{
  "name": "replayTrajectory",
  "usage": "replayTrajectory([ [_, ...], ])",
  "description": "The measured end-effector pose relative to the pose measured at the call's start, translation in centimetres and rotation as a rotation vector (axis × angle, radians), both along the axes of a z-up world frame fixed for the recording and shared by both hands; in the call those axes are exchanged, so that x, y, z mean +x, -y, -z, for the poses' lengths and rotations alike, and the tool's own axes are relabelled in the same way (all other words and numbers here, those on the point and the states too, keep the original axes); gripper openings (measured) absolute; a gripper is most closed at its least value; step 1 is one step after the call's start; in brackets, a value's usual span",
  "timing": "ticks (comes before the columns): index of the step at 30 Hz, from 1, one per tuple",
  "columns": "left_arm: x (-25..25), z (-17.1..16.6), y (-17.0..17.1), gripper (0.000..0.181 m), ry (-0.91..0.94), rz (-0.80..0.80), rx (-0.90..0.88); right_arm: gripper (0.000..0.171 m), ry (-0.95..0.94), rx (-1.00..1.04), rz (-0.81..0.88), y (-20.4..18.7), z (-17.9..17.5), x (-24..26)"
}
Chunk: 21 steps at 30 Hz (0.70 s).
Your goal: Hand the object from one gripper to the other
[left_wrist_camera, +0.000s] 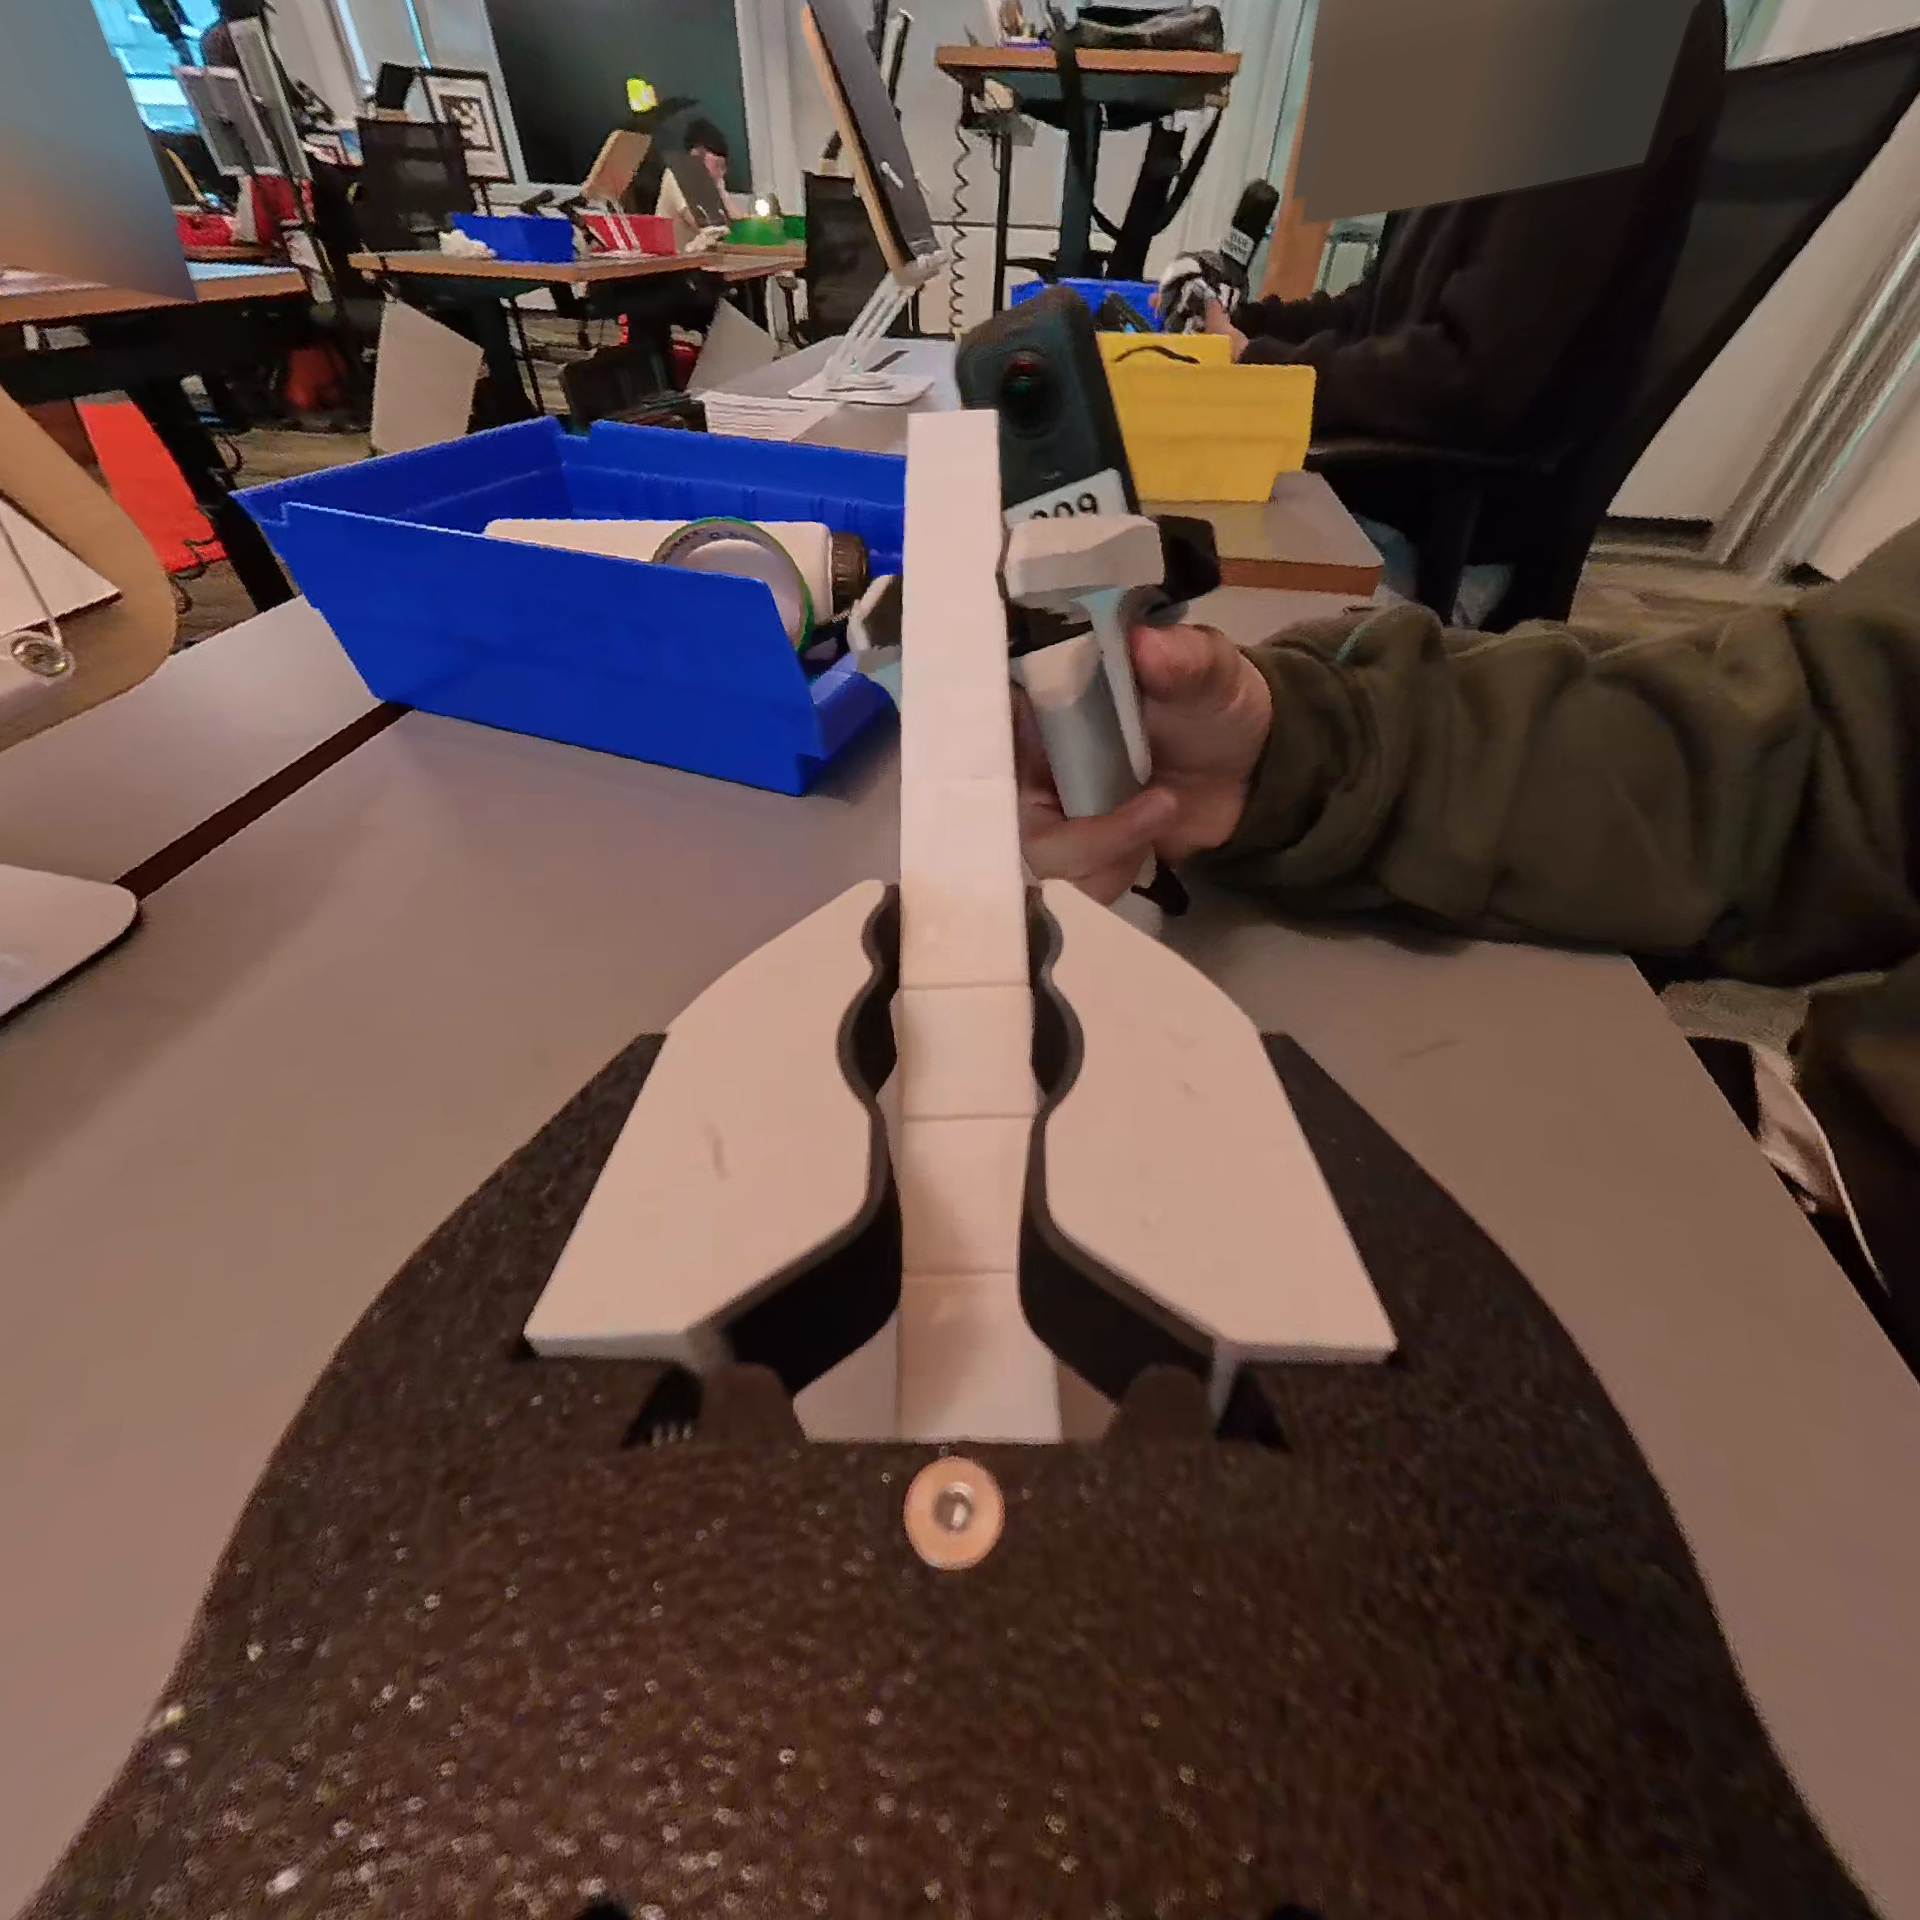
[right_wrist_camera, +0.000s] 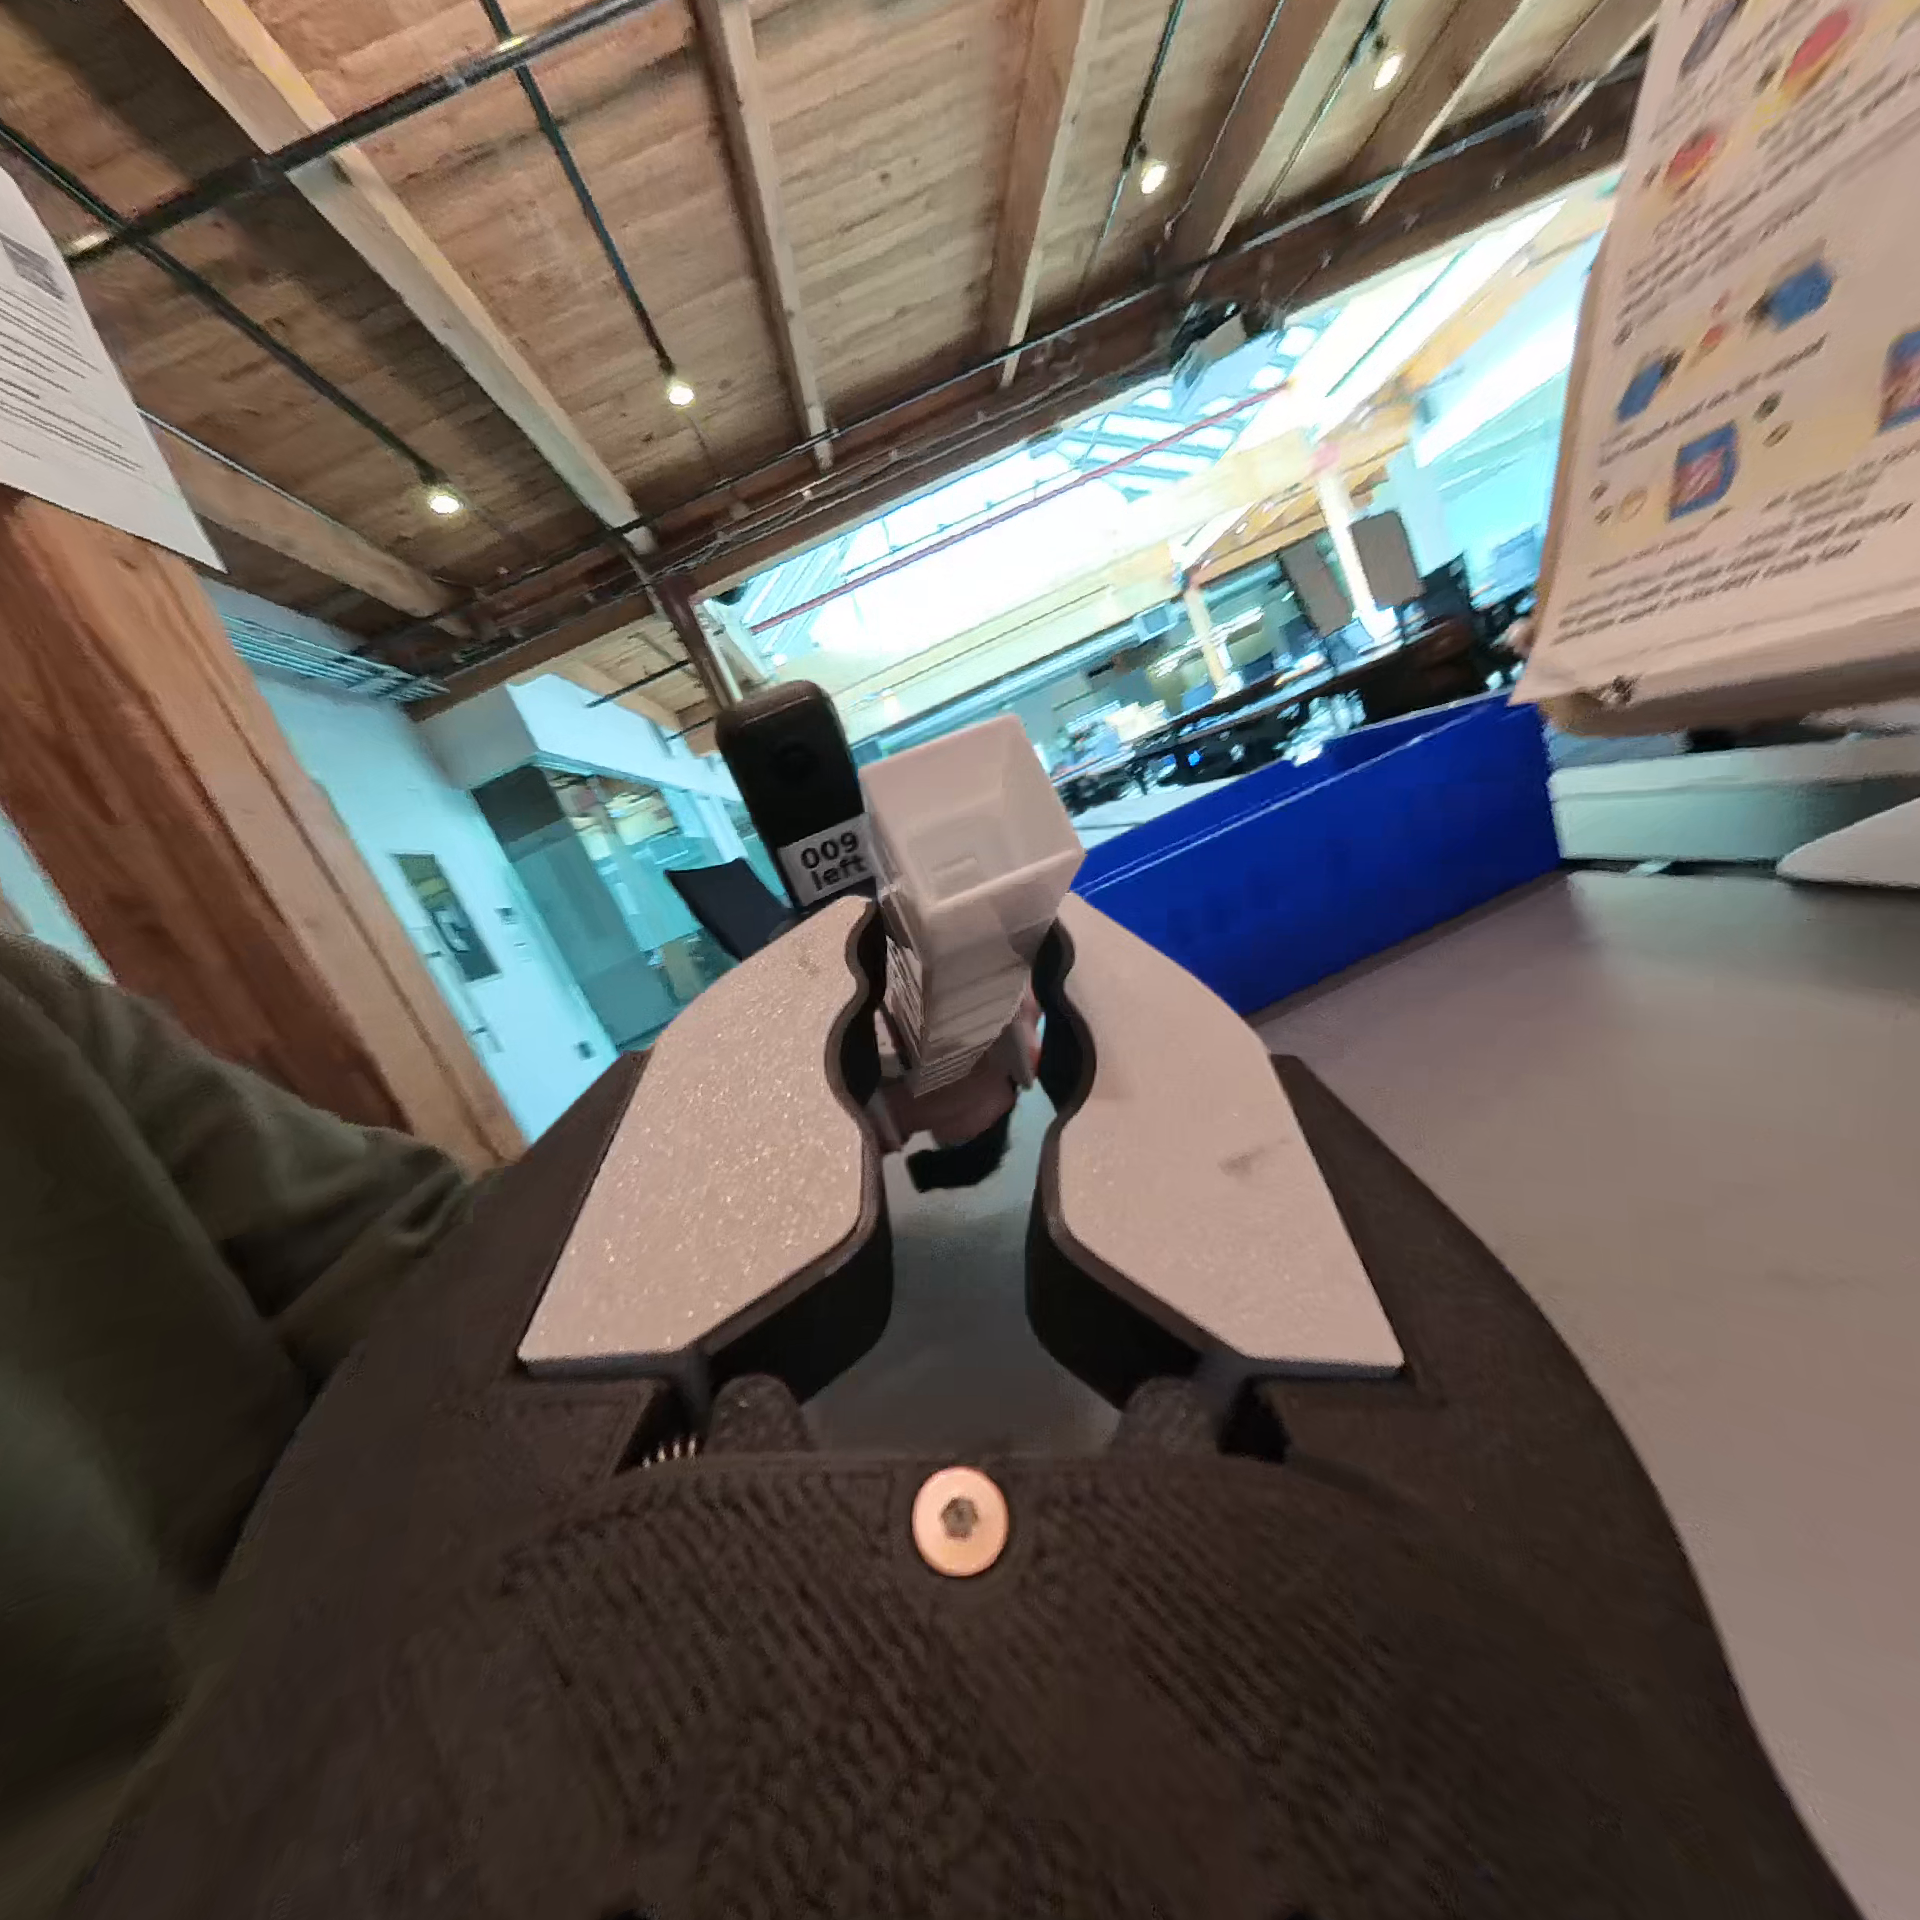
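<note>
A long white square bar (left_wrist_camera: 956, 665) made of stacked segments runs forward and up from my left gripper (left_wrist_camera: 958, 904), which is shut on its lower part. My right gripper (left_wrist_camera: 961, 634), held by a hand in an olive sleeve, sits at the bar's upper half with one finger on each side. In the right wrist view the bar's hollow end (right_wrist_camera: 971, 831) stands between the tips of my right gripper (right_wrist_camera: 961, 925). The jaws stand a little wider than the bar, with a narrow gap on its right side. The grey table (left_wrist_camera: 520, 935) lies below.
A blue bin (left_wrist_camera: 540, 623) with a tape roll and a white bottle sits just left of the bar; it also shows in the right wrist view (right_wrist_camera: 1351, 831). A yellow bin (left_wrist_camera: 1205, 426) stands behind. A seated person in dark clothing is at the far right. A paper stand (right_wrist_camera: 1745, 416) is at the right.
</note>
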<state>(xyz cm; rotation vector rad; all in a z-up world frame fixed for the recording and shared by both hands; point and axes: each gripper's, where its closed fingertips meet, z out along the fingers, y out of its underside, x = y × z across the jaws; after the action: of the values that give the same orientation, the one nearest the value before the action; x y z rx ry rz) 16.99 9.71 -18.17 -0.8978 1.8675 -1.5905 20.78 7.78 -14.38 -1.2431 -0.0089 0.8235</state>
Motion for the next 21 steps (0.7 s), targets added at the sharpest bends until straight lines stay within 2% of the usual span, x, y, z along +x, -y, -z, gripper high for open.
replayTrajectory([
  [6, -0.2, 0.4, 0.0, 0.022, -0.010, 0.023, -0.004, 0.028, -0.093, -0.064, -0.090, -0.2, 0.9, -0.2],
  [13, 0.7, -0.3, 0.1, 0.022, 0.067, -0.039, -0.025, 0.028, -0.102, 0.032, 0.000, -0.1, -0.2, 0.7],
  [14, 0.6, -0.7, 0.2, 0.022, 0.099, -0.041, -0.018, 0.032, -0.097, 0.043, 0.006, -0.1, -0.3, 0.5],
  [16, 0.4, -1.7, 0.2, 0.022, 0.160, -0.045, -0.022, 0.055, -0.046, 0.008, 0.019, -0.6, 0.4, 0.0],
  [17, 0.3, -1.7, 0.2, 0.022, 0.157, -0.044, -0.018, 0.060, 0.003, 0.001, 0.017, -0.8, 0.8, -0.6],
  [19, 0.4, -1.0, 0.0, 0.022, 0.145, -0.055, 0.017, 0.060, 0.095, 0.034, 0.024, -0.7, 0.7, -1.6],
  [20, 0.4, -0.7, 0.2, 0.022, 0.141, -0.046, 0.033, 0.054, 0.123, 0.051, 0.054, -0.7, 0.6, -1.6],
  [21, 0.3, -0.4, 0.5, 0.022, 0.134, -0.023, 0.041, 0.040, 0.147, 0.067, 0.071, -0.6, 0.4, -1.7],
])
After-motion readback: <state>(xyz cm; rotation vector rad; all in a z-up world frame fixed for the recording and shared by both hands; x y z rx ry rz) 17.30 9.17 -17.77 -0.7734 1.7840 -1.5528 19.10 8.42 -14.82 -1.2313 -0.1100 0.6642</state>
